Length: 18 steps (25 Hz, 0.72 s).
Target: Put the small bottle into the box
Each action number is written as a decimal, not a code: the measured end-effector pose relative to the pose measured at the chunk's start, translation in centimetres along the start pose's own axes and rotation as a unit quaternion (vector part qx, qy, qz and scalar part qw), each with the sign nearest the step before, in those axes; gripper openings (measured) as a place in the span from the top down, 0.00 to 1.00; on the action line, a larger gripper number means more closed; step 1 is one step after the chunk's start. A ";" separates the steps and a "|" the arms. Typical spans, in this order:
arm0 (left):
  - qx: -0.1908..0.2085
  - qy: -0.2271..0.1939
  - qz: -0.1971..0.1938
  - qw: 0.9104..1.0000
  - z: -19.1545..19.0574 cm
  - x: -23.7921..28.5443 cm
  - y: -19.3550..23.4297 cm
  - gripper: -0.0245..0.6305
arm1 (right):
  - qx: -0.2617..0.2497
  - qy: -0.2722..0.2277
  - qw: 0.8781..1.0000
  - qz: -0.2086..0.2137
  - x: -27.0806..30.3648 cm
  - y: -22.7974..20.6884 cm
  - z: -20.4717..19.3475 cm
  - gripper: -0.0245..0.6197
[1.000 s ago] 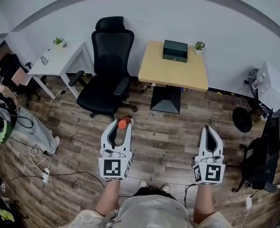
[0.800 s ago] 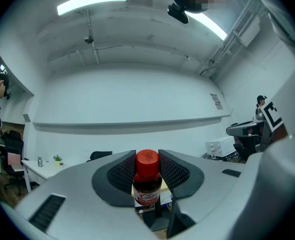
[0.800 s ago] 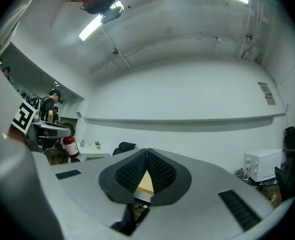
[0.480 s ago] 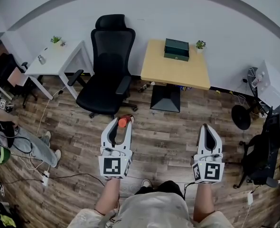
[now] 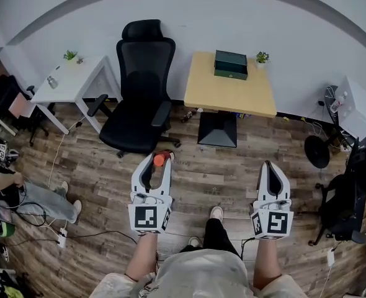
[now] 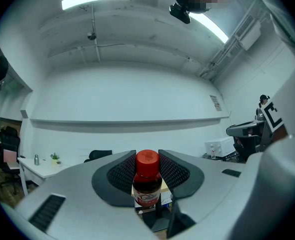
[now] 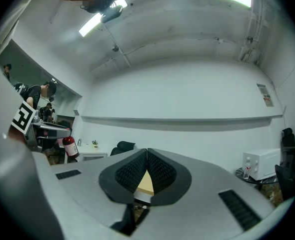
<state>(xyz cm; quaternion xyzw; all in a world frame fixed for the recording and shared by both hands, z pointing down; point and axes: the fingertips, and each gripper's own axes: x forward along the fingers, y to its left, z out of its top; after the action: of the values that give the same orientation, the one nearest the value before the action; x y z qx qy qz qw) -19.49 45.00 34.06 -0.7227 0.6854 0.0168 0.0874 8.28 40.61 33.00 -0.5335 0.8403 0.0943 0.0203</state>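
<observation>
Bottle [image 6: 147, 181] status: the small bottle with the red cap stands upright between the ribbed pads of the left tool [image 5: 153, 166], which is partly closed around its shoulder and upper body, so the bottle is carried in the air above the wooden floor [image 5: 201, 179], well apart from its goal. The right tool [image 5: 272, 169] has its jaws together and holds nothing. The dark green box [image 5: 230, 65] sits at the far edge of the wooden bench [image 5: 229, 98], just beside a small potted plant [image 5: 262, 59]. Judged risks follow. First, the grip takes in only the upper part of a smooth, labelled bottle, so a jolt while walking, or a tilt of the hand, could let it slide down or twist out and drop to the floor. Second, the black office chair [image 5: 139, 92] stands near the bench on the left tool's side, and its base or armrest could catch a foot or the tool if the approach drifts that way. Third, the box looks closed from the head view, though it is too small to be sure; if so, the right tool must open and lift the lid, and a clumsy lift could push the box back or knock the plant. Fourth, letting go too high over the box could tip the bottle onto the rim.
</observation>
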 end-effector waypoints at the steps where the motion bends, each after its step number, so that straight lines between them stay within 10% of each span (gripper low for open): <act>1: 0.001 0.000 -0.001 1.000 -0.1 0.5 0.0 0.74 | 0.005 -0.001 1.000 -0.002 0.4 -0.2 -0.1 0.94; 18: 0.012 0.010 -0.016 1.000 -1.2 13.5 -2.7 0.74 | 0.017 0.009 1.000 -0.019 9.7 -8.3 -3.0 0.94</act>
<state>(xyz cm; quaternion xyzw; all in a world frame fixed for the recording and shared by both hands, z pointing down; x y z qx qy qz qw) -16.07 31.63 33.59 -0.7327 0.6746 0.0005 0.0894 11.78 28.02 33.53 -0.5494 0.8318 0.0750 0.0239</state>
